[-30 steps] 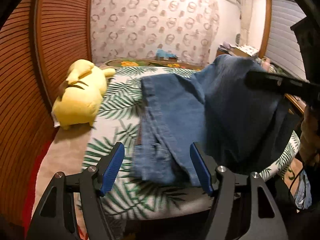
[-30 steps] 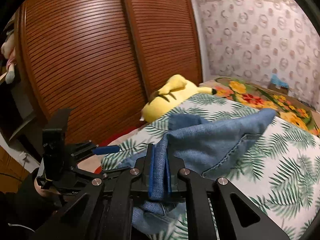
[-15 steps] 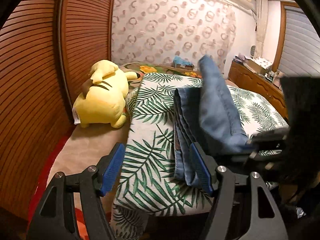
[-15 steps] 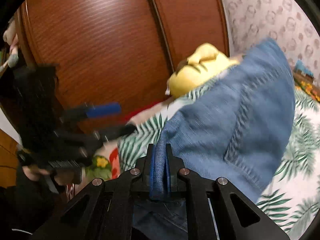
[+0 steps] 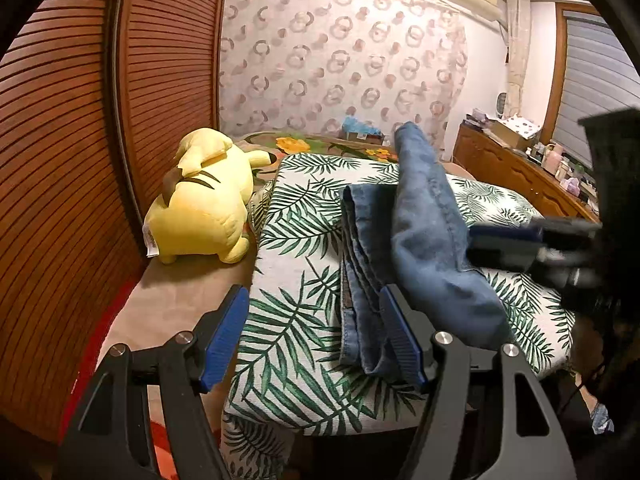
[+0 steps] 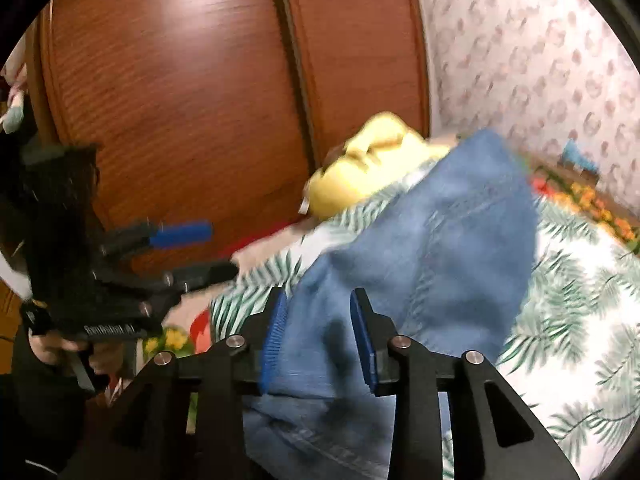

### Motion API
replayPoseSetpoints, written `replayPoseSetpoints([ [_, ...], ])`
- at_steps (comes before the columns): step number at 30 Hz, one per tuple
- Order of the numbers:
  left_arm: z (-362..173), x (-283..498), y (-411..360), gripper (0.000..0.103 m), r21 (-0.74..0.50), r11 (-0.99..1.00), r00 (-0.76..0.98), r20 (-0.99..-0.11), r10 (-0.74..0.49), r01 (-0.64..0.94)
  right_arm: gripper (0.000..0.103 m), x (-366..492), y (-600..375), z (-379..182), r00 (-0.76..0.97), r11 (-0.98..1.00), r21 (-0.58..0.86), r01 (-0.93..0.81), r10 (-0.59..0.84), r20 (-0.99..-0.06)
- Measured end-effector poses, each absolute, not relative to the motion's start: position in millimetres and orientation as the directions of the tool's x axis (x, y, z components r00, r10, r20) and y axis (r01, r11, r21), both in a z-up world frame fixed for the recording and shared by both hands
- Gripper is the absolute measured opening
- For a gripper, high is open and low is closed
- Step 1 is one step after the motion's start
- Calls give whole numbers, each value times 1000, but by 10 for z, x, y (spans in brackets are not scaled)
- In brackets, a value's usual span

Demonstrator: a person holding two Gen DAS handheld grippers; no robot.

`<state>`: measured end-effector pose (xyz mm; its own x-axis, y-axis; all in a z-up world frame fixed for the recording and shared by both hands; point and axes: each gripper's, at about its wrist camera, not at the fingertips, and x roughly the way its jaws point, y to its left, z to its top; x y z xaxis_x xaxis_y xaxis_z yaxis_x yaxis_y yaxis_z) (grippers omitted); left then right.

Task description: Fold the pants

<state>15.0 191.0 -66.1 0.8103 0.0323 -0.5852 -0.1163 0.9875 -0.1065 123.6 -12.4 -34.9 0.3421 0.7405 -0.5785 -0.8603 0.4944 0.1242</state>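
In the left wrist view the jeans (image 5: 404, 248) lie on the palm-leaf bed (image 5: 304, 240), already doubled lengthwise into a narrow strip that runs away from the camera, with a further layer of denim standing up over the strip in a rumpled ridge and not yet laid flat. The left hand-held gripper (image 5: 314, 338) hovers low at the near end of the bed with its blue pads spread wide and nothing between them, the right pad just beside the near edge of the strip. The right hand-held gripper (image 5: 520, 246) reaches in from the right at the raised layer (blurred, so its grip cannot be read here). A yellow plush (image 5: 200, 208) sits well apart on the left, beside the wooden doors (image 5: 80, 152). In the right wrist view, also blurred, the right hand-held gripper (image 6: 320, 340) has its pads parted with denim (image 6: 420, 264) lying loose between them, so it seems to be letting go rather than pinching. The left one (image 6: 188, 252) shows spread at the left. By my reading the lengthwise fold is done and a crosswise fold is mid-way: the raised layer needs laying down, smoothing and squaring.
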Motion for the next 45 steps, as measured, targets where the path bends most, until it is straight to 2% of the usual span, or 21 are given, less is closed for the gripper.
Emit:
replayPoseSetpoints([
  [3,-590,152,1871,69,-121,986,825,-564,28,-116,41,1361,-250,-282,383,530,119,-840,733,-562],
  [8,-490,229,1714,69,-120,991,838,-546,-10,-67,42,1555,-377,-305,512,625,28,-780,663,-546],
  [14,-579,414,1572,68,-121,992,813,-580,-52,-23,43,1707,-332,-383,539,665,40,-746,637,-551],
  [18,-782,477,1556,64,-144,989,771,-632,-83,-12,43,1794,-273,-409,538,684,58,-728,621,-570],
  [21,-930,498,1560,56,-153,988,742,-664,-92,-15,43,1917,-309,-366,524,691,86,-718,617,-587],
  [23,-970,482,1567,46,-165,986,736,-669,-106,-9,43,1969,-284,-386,525,699,91,-709,610,-593],
  [26,-1003,467,1536,39,-161,987,729,-675,-115,7,44,2099,-222,-396,521,701,101,-706,610,-597],
  [33,-1070,455,1512,37,-145,989,718,-685,-120,26,44,2297,-78,-493,495,691,109,-714,609,-620],
  [36,-1119,446,1535,32,-166,986,720,-680,-138,32,46,2369,-51,-552,481,688,115,-717,607,-632],
  [38,-1116,422,1526,28,-161,986,724,-676,-135,33,51,2419,-54,-609,451,679,142,-720,614,-648],
  [45,-1125,378,1548,27,-153,988,726,-676,-127,30,61,2608,59,-669,385,663,192,-724,618,-686],
])
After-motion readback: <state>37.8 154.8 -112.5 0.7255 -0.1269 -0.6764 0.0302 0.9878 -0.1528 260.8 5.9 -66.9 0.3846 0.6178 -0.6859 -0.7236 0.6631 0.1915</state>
